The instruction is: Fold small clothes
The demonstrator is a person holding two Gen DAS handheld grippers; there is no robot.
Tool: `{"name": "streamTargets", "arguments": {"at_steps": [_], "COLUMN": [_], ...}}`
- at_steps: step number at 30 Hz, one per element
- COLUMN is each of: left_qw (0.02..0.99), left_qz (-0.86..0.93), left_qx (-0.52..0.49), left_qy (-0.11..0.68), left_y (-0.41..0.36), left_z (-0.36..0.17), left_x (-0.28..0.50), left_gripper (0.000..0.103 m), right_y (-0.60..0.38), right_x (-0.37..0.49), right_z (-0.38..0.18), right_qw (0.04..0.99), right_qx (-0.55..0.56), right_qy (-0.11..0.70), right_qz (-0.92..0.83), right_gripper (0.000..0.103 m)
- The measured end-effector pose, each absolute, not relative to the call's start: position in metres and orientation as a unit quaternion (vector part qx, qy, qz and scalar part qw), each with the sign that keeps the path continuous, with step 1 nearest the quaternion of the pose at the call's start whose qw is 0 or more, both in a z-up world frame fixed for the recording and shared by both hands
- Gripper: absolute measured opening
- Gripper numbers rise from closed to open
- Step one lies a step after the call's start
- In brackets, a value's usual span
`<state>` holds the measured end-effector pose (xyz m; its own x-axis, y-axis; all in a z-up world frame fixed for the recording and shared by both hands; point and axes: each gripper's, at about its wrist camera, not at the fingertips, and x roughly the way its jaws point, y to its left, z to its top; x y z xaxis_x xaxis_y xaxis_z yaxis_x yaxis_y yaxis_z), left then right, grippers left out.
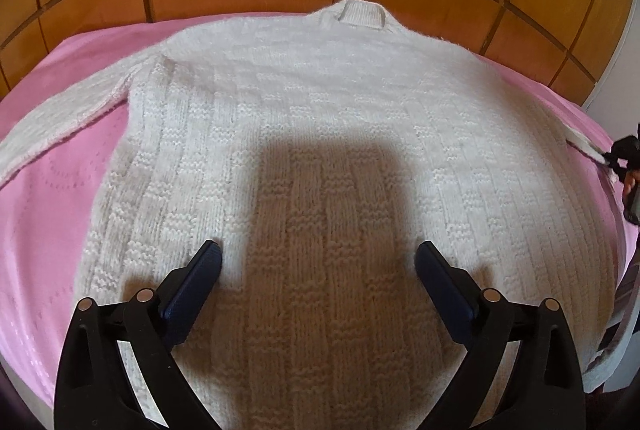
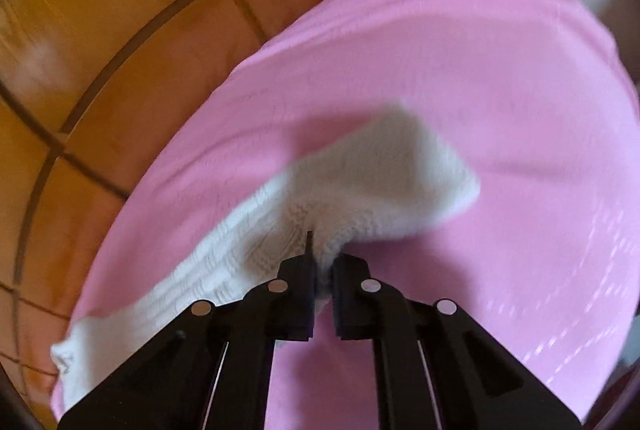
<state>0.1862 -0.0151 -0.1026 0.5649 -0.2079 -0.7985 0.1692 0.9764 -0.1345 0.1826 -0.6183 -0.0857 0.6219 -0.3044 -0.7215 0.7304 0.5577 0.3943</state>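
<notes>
At 3 o'clock of the sweater (image 1: 320,134), right gripper (image 2: 322,270) pinches the sleeve (image 2: 360,182); left gripper (image 1: 318,262) hovers over the body, fingers spread, holding nothing.

Left hand-held gripper (image 1: 318,260): black plastic linkage arms, silver round pivot pins, dark blue textured fingers (image 1: 208,262). Right hand-held gripper (image 2: 322,270): matching black arms, silver pins.

White knitted sweater (image 1: 320,134) runs off the left wrist view's bottom edge; its left sleeve is cropped. Right wrist view is motion-blurred, black right gripper (image 2: 323,270) hiding the pinched sleeve fabric.
</notes>
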Motion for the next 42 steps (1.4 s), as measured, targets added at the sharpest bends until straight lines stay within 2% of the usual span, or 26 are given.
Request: {"name": "streamTargets", "arguments": {"at_steps": [4,9,16,21,23,24,25,27,29,31,34,42], "left_qw": [0.884,0.874,0.89,0.889,0.888,0.886,0.883,0.879,0.881,0.886,0.886,0.846], "left_qz": [-0.116,-0.131,-0.113,-0.132,-0.129,-0.135,-0.139,-0.129,-0.123,-0.119,-0.133,-0.184], "left_qx": [-0.031,-0.048,-0.073,-0.116,-0.127,-0.133,-0.136,-0.141,-0.145,-0.135,-0.127,-0.173], "left_qy": [0.452,0.464,0.436,0.424,0.423,0.424,0.428,0.436,0.434,0.427,0.425,0.469], "left_y": [-0.012,-0.007,0.007,0.022,0.028,0.03,0.032,0.034,0.035,0.034,0.02,-0.032], "left_z": [-0.1,-0.096,-0.083,-0.077,-0.076,-0.075,-0.074,-0.073,-0.071,-0.066,-0.055,-0.06], "left_x": [0.191,0.198,0.201,0.21,0.213,0.215,0.217,0.221,0.224,0.229,0.242,0.303], "left_gripper": [0.096,0.099,0.099,0.099,0.099,0.099,0.099,0.099,0.099,0.097,0.081,0.081], "right_y": [-0.574,-0.45,-0.28,-0.195,-0.181,-0.176,-0.175,-0.179,-0.188,-0.197,-0.218,-0.236], "right_x": [0.206,0.26,0.319,0.33,0.327,0.326,0.323,0.309,0.291,0.273,0.238,0.196], "right_z": [-0.05,-0.022,-0.034,-0.056,-0.062,-0.064,-0.065,-0.062,-0.062,-0.064,-0.074,-0.117], "right_qw": [0.873,0.922,0.924,0.914,0.909,0.907,0.908,0.915,0.917,0.921,0.924,0.927], "right_qx": [0.321,0.212,0.119,0.073,0.068,0.071,0.074,0.073,0.08,0.078,0.069,0.035], "right_qy": [0.286,0.312,0.359,0.385,0.393,0.395,0.392,0.378,0.37,0.363,0.363,0.366], "right_qz": [-0.23,-0.09,0.054,0.104,0.121,0.126,0.129,0.119,0.122,0.116,0.102,0.077], "right_gripper": [0.005,0.005,0.005,0.006,0.011,0.024,0.048,0.062,0.068,0.077,0.084,0.098]}}
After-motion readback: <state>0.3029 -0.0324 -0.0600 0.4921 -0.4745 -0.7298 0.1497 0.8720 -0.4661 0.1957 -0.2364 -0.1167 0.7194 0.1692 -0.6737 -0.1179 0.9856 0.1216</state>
